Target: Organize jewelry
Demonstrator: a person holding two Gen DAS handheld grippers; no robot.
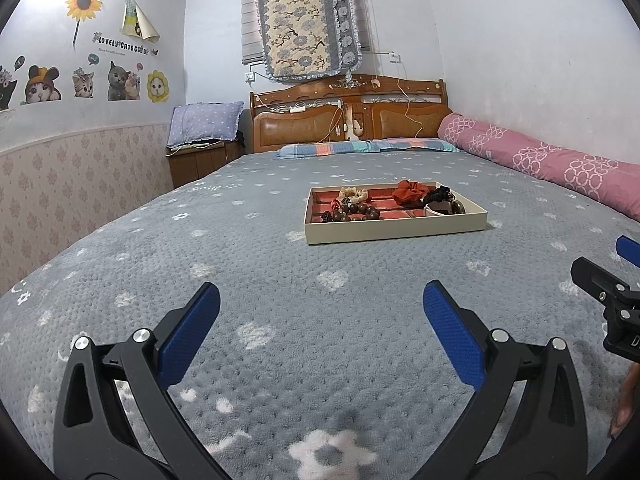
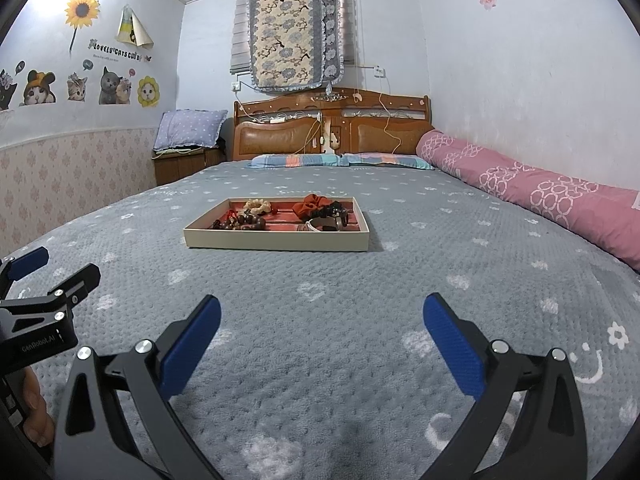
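A cream jewelry tray [image 1: 394,231] with red compartments sits on the grey bedspread ahead; it also shows in the right wrist view [image 2: 276,242]. In it lie a dark wooden bead bracelet [image 1: 358,213] [image 2: 242,223], a pale bead bracelet [image 1: 354,194] [image 2: 258,205], an orange scrunchie [image 1: 410,192] [image 2: 310,204], and dark items at the right end [image 1: 442,200] [image 2: 330,218]. My left gripper [image 1: 320,300] is open and empty, well short of the tray. My right gripper [image 2: 322,312] is open and empty, also short of it.
A rolled pink quilt [image 1: 540,156] [image 2: 540,188] lies along the right wall. Pillows [image 1: 360,147] and a wooden headboard [image 1: 348,116] are at the far end. A nightstand with a purple pillow [image 1: 202,136] stands at the left. Each gripper sees the other at its side.
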